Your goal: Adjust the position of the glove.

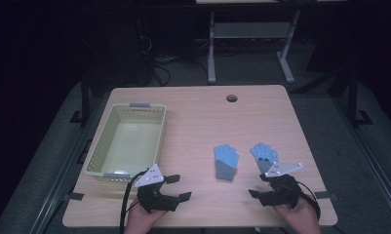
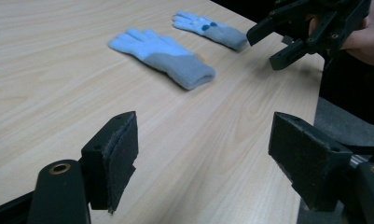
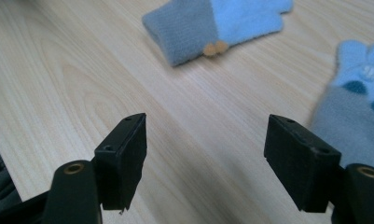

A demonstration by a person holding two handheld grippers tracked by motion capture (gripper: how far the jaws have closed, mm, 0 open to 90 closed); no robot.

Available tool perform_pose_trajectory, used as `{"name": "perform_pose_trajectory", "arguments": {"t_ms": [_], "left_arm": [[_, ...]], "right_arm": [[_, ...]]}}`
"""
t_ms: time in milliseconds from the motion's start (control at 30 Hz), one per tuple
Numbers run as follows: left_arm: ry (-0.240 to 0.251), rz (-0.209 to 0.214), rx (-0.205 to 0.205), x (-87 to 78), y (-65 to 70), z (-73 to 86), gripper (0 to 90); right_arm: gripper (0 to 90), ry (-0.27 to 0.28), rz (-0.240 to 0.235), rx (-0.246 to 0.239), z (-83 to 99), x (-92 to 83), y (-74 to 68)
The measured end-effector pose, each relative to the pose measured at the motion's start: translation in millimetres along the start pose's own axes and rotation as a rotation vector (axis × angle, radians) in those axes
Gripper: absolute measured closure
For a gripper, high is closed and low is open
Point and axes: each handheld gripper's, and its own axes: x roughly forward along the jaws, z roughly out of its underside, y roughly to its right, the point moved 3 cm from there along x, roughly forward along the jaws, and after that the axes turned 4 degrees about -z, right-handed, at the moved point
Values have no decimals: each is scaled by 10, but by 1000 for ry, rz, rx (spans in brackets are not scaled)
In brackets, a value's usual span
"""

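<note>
Two light-blue gloves with grey cuffs lie flat on the wooden table [image 1: 198, 122]. One glove [image 1: 225, 162] [image 2: 161, 56] [image 3: 212, 23] rests near the middle. The other glove [image 1: 264, 155] [image 2: 212, 30] [image 3: 352, 107] has dark blue dots and lies to its right. My left gripper [image 1: 180, 187] [image 2: 205, 154] hovers open near the table's front edge, left of both gloves, nothing between its jaws. My right gripper [image 1: 258, 185] [image 3: 205, 158] [image 2: 287, 42] is open just in front of the dotted glove's cuff, jaws apart from it and holding nothing.
A pale yellow-green slatted basket [image 1: 98, 161] stands at the table's left, right behind my left gripper. A round cable hole [image 1: 231, 98] sits near the far edge. A white desk frame [image 1: 251, 34] stands on the floor beyond the table.
</note>
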Motion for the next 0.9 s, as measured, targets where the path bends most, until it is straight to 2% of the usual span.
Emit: {"name": "perform_pose_trajectory", "arguments": {"t_ms": [100,367,467,600,833,867,900], "left_arm": [[-1,-4,1,11,-3,0,238],[-28,-12,45,70,37,23,238],[-12,-27,65,80,65,-4,238],[-41,-5,60,194,47,-3,238],[-57,12,84,365,62,-51,238],[-56,42,74,411,67,-75,240],[-61,46,83,432,72,-90,242]], "right_arm": [[291,8,-11,-8,5,-12,-10],[287,14,-3,-40,-9,-57,-42],[282,20,0,-50,-27,-90,-36],[281,25,0,-34,-45,-147,40],[270,17,9,-30,-131,-214,132],[269,11,2,-5,-155,-237,156],[269,7,1,-6,-170,-246,176]]}}
